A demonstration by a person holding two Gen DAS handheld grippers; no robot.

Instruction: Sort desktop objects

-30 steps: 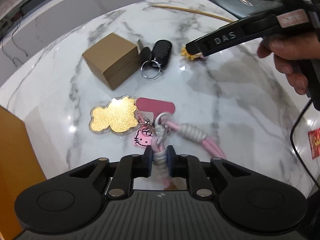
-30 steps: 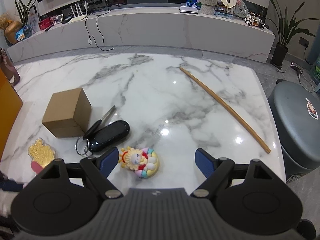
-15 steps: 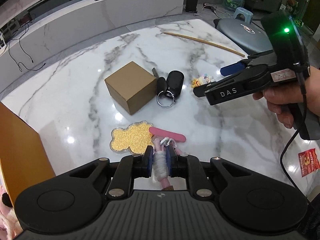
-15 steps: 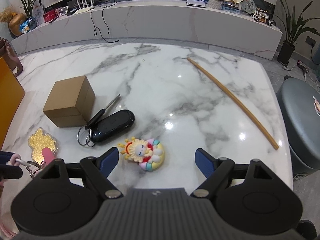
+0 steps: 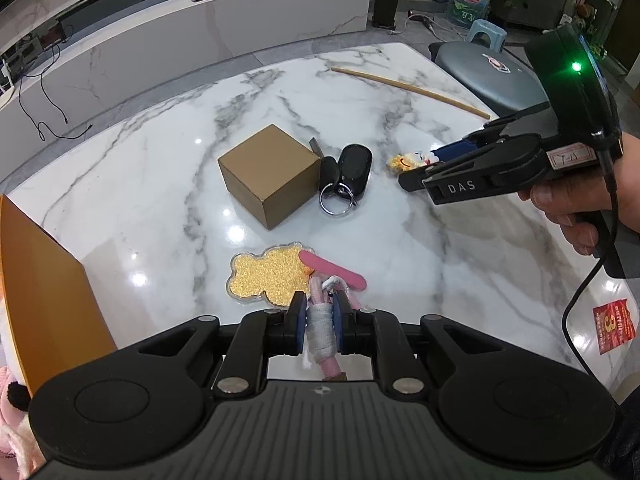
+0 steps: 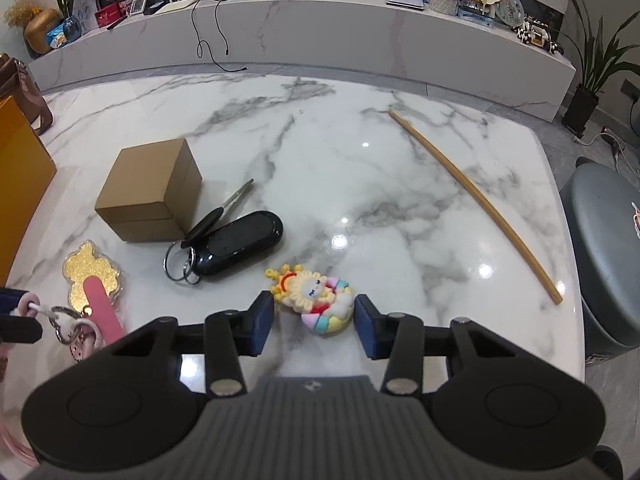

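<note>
My left gripper is shut on the grey-wrapped pink cord of a keychain, held above the marble table. A pink tag and a gold glitter bear charm hang from it; both show in the right wrist view, the bear at left. My right gripper is open, its fingers on either side of a colourful rainbow doll charm, not touching it. A black car key with rings and a brown cardboard box lie further left.
A long wooden stick lies across the table's right side. A grey round stool stands past the right edge. An orange box stands at the left edge. A red sticker lies near the front right.
My left gripper has lifted the keychain up and back from the table. My right gripper has moved forward over the doll charm and narrowed its fingers around it.
</note>
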